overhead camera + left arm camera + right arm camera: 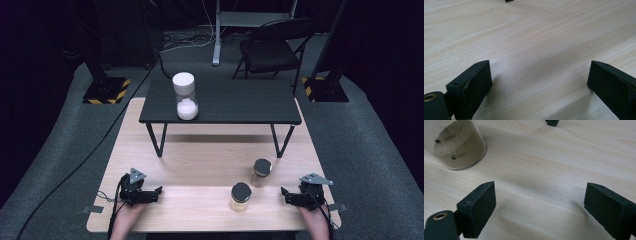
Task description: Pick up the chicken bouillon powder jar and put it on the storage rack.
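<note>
Grippers, left [159, 190] and right [283, 192], rest level, agape.

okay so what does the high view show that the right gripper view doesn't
High view alone: the white-lidded jar on the black raised shelf, the farther black-lidded jar, both hands, the left gripper, the chair.

Right gripper view alone: printed volume marks on a jar of tan powder, and the right gripper seen close, jaws open on nothing.

Shared: the light wooden table.
</note>
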